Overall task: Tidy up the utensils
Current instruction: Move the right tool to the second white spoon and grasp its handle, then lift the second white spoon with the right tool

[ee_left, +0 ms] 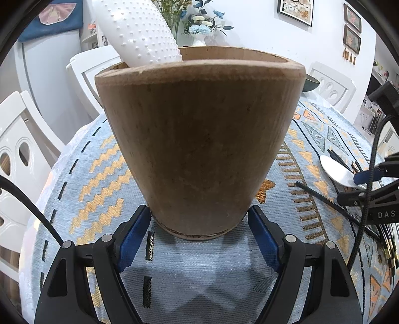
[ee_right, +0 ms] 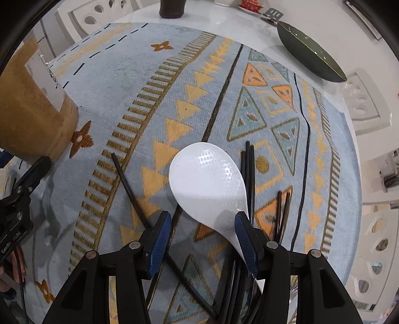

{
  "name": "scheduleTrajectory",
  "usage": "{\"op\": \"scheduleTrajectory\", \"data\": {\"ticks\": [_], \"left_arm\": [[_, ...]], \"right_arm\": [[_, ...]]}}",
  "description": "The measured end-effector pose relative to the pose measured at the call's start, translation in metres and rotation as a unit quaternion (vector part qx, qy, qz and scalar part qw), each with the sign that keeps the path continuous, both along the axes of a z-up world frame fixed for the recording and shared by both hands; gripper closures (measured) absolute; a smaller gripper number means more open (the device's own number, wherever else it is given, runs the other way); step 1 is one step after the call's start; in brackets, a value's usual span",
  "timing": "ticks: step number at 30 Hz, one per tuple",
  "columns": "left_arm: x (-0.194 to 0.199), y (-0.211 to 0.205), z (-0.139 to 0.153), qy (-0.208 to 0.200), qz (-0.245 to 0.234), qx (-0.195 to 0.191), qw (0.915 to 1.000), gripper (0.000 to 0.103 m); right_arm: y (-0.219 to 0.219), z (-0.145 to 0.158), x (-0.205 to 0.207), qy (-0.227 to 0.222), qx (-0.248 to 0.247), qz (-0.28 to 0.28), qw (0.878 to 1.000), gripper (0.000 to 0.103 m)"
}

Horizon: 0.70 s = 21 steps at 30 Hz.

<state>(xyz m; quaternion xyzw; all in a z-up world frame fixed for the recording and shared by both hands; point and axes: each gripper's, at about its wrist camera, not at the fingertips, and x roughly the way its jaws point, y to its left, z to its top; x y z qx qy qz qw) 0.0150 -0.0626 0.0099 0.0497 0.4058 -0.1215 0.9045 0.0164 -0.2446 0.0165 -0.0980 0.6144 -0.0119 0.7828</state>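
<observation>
A wooden utensil holder (ee_left: 199,139) stands on the patterned tablecloth with a white dimpled rice paddle (ee_left: 137,30) leaning out of it. My left gripper (ee_left: 199,236) is open, its blue pads either side of the holder's base. The holder also shows at the far left of the right wrist view (ee_right: 32,112). My right gripper (ee_right: 203,239) is open above a second white rice paddle (ee_right: 209,182) lying flat on the cloth. Several black chopsticks (ee_right: 249,179) lie around it; one chopstick (ee_right: 132,192) runs under the left finger.
A dark green leaf-shaped dish (ee_right: 309,52) and a slotted spatula (ee_right: 271,13) lie at the table's far right. A dark cup (ee_right: 172,8) stands at the far edge. White chairs (ee_left: 22,149) ring the table. A vase of flowers (ee_left: 199,30) stands behind the holder.
</observation>
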Motion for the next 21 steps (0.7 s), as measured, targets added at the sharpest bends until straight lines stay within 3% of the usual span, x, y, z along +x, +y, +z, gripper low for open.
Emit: {"op": "scheduleTrajectory", "data": {"ticks": [5,10,11,17,21], "left_arm": [[0.001,0.000,0.000,0.000,0.000,0.000,1.0000,0.024],[0.002,0.000,-0.001,0.002,0.000,0.000,1.0000,0.024],[0.003,0.000,0.000,0.002,0.000,-0.001,1.0000,0.024],[0.003,0.000,0.000,0.002,0.000,0.000,1.0000,0.023],[0.003,0.000,0.000,0.002,0.000,0.000,1.0000,0.023]], "right_arm": [[-0.003,0.000,0.010,-0.010,0.005,0.002,1.000,0.048],[-0.017,0.006,0.022,-0.022,0.034,-0.026,0.999,0.065],[-0.022,0.008,0.025,-0.024,0.046,-0.036,0.998,0.073],[-0.048,0.019,0.035,-0.028,0.141,-0.091,0.985,0.078],[-0.060,0.020,0.044,-0.025,0.164,-0.114,0.980,0.081]]}}
